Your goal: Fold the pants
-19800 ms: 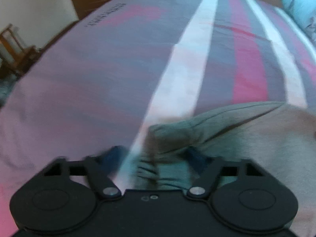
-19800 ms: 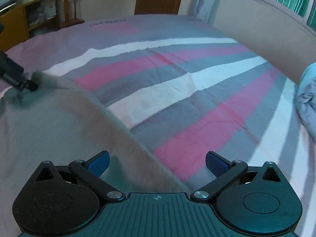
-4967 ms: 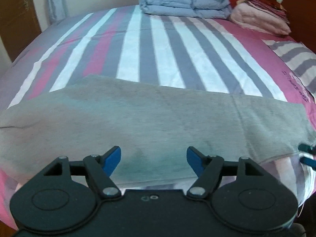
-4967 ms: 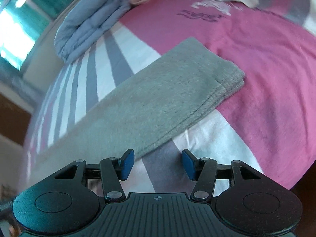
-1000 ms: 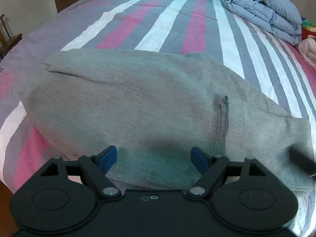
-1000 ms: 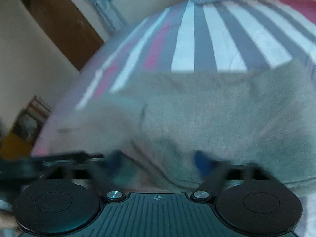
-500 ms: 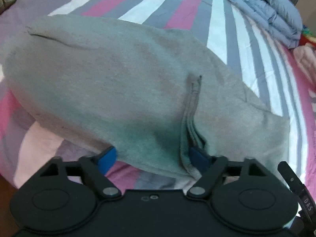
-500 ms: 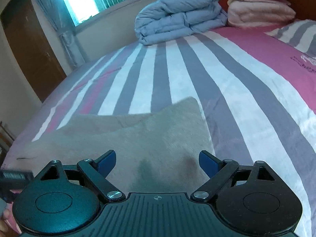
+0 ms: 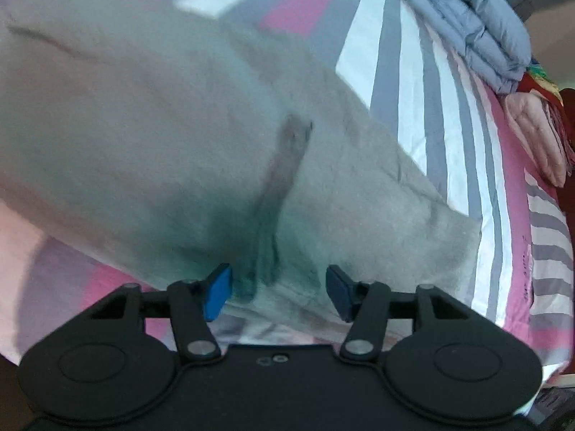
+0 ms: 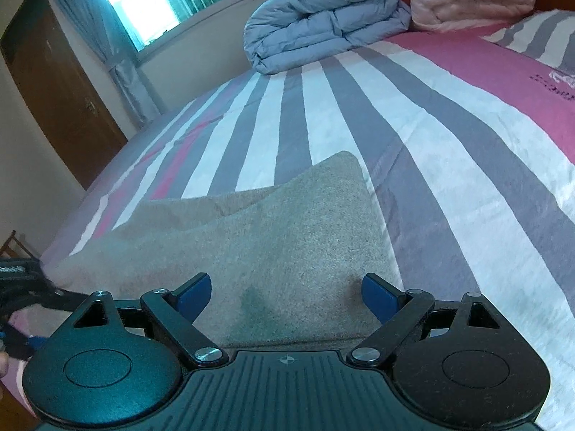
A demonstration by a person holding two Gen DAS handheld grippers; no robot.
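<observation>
The grey pants [image 9: 151,136] lie folded over on the striped bedspread [image 9: 424,82]. In the left wrist view a dark fold edge [image 9: 284,165] runs down the cloth to the near hem. My left gripper [image 9: 276,291] hangs over that hem, its jaws closing, with the bunched cloth between the blue pads [image 9: 215,291]; the pads stand apart from it. In the right wrist view the pants [image 10: 273,251] end in a squared corner. My right gripper [image 10: 287,296] is open wide above their near edge, nothing gripped.
A folded blue quilt [image 10: 323,25] and a pink blanket [image 10: 470,0] are stacked at the bed's far side. A brown door [image 10: 54,82] and a window [image 10: 143,0] stand behind. The left tool [image 10: 21,283] shows at the right wrist view's left edge.
The left jaws have narrowed around the fold edge at the hem and the view has tilted and closed in. The right gripper swung from the pants' middle to their right end, then held still.
</observation>
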